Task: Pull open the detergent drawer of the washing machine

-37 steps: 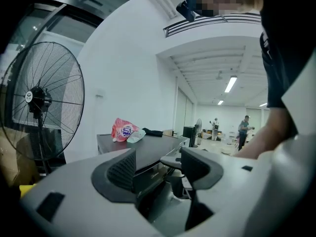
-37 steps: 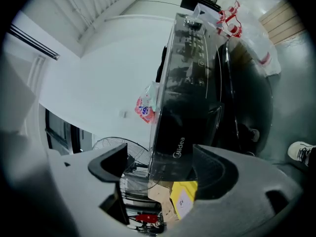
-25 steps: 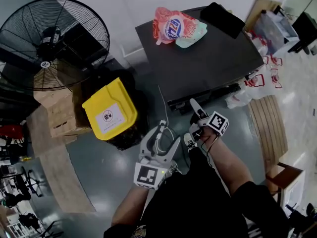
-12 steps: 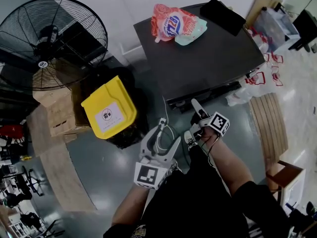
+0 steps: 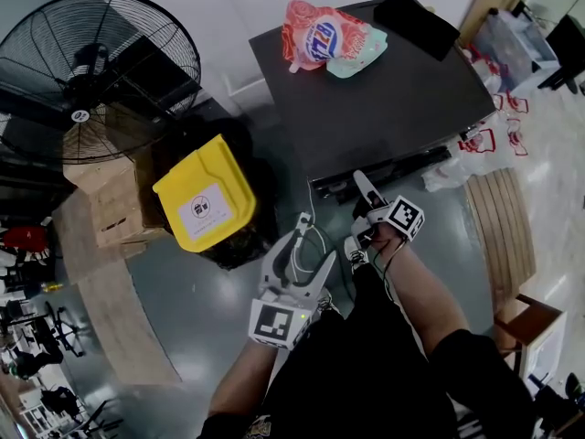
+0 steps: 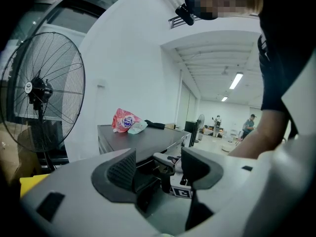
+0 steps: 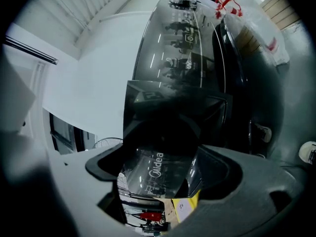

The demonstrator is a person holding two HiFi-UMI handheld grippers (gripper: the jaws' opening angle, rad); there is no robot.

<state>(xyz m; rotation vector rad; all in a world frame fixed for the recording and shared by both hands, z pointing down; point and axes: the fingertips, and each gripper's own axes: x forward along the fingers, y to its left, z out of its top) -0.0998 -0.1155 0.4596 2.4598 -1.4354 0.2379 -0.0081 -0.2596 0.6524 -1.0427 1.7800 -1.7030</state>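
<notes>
Down at the front edge of the dark washing machine (image 5: 384,90), the glossy detergent drawer (image 7: 158,167) with its Midea lettering sits between the right gripper's (image 7: 165,162) fingers. Those jaws have just been opening and stand wide, with no clear press on the panel. Just beside it the left gripper (image 6: 158,168) hovers with its jaws apart and nothing in them. A pink detergent bag (image 5: 320,39) lies on the machine's top. A yellow bin (image 5: 206,204) and a big fan (image 5: 91,76) stand further left.
</notes>
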